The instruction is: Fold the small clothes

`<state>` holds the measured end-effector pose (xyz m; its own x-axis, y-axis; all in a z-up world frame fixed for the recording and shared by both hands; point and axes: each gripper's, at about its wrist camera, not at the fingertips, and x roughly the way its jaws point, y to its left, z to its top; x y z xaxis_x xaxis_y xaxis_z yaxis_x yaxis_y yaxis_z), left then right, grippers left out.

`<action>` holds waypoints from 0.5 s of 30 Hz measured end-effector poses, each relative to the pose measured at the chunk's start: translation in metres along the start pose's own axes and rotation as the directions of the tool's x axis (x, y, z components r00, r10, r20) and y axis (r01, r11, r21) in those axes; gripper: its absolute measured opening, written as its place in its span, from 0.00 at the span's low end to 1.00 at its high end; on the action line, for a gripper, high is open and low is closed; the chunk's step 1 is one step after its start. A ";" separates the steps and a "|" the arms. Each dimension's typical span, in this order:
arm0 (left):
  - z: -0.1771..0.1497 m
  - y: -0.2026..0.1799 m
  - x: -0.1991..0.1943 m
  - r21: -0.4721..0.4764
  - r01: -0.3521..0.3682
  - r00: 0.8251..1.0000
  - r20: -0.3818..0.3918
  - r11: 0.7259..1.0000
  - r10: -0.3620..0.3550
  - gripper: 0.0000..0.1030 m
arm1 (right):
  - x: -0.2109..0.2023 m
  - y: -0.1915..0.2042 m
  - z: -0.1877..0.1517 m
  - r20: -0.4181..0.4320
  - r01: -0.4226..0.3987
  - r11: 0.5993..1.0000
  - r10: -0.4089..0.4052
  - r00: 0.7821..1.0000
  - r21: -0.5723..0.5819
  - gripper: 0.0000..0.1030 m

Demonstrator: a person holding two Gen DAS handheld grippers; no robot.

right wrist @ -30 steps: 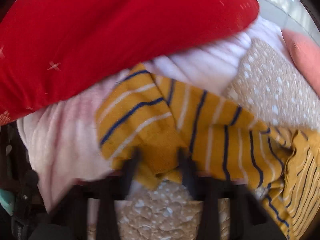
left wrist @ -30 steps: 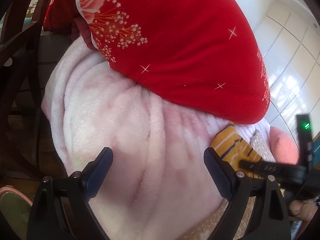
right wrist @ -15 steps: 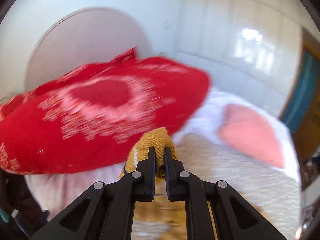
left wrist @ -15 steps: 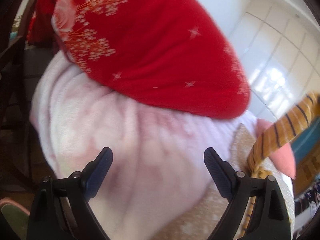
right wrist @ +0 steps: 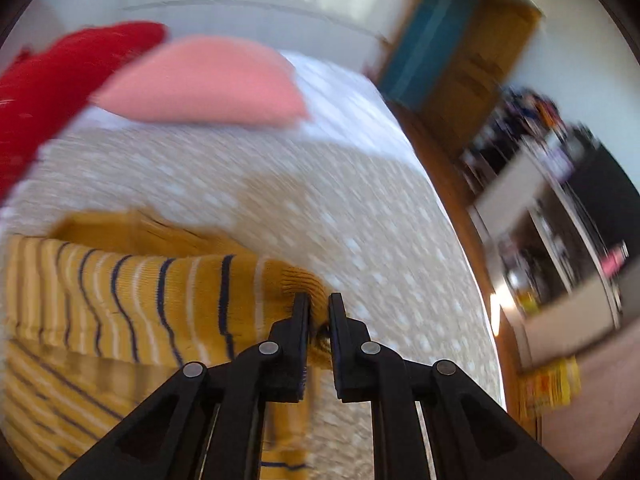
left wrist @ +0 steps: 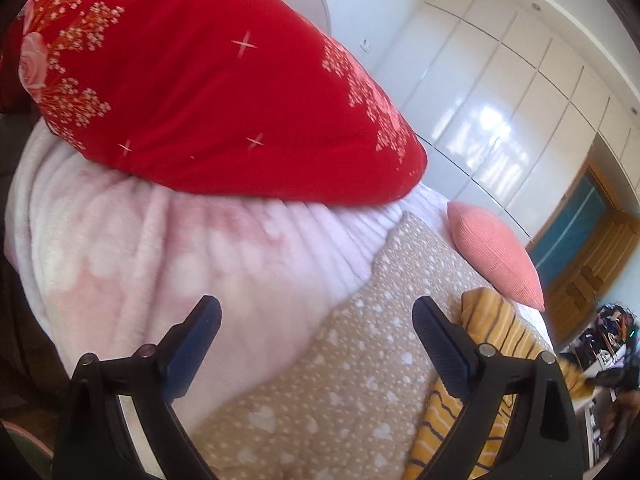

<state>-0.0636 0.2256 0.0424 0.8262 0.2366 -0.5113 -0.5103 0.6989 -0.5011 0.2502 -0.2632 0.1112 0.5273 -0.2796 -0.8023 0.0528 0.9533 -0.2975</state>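
Note:
A mustard-yellow knit garment with navy and white stripes (right wrist: 140,288) lies stretched over the beige dotted bedspread (right wrist: 320,200). My right gripper (right wrist: 318,300) pinches its edge; a bit of knit shows in the narrow gap and the jaws are opening slightly. The picture is blurred by motion. In the left wrist view the same garment (left wrist: 492,328) lies behind the right finger. My left gripper (left wrist: 316,308) is open and holds nothing, hovering where the pink fleece blanket (left wrist: 160,248) meets the bedspread (left wrist: 340,392).
A large red flowered pillow (left wrist: 220,100) rests on the fleece blanket. A salmon cushion (left wrist: 496,256) lies further back on the bed. White wardrobe doors (left wrist: 500,100) fill the far wall. Cluttered shelves (right wrist: 560,200) stand past the bed's right edge.
My right gripper has swung fast to the right, dragging the striped garment off the pink blanket onto the beige bedspread. My left gripper has drifted right and stayed open.

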 end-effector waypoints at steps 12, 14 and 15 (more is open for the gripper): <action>-0.001 0.011 0.004 -0.048 0.006 1.000 -0.030 0.999 -0.007 0.93 | -0.019 0.026 -0.096 -0.022 -0.314 0.949 0.314 0.949 -0.009 0.45; -0.002 0.012 0.006 -0.053 0.003 0.999 -0.042 0.999 -0.005 0.93 | -0.029 0.022 -0.137 -0.050 -0.413 0.911 0.413 0.910 0.013 0.45; -0.002 0.013 0.008 -0.056 0.003 0.999 -0.049 0.998 -0.006 0.93 | -0.033 0.017 -0.151 -0.054 -0.439 0.898 0.439 0.897 0.022 0.45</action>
<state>-0.0645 0.2352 0.0305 0.8162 0.1991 -0.5423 -0.5206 0.6604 -0.5411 0.1052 -0.2547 0.0543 0.4504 0.1617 -0.8781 -0.1654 0.9815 0.0959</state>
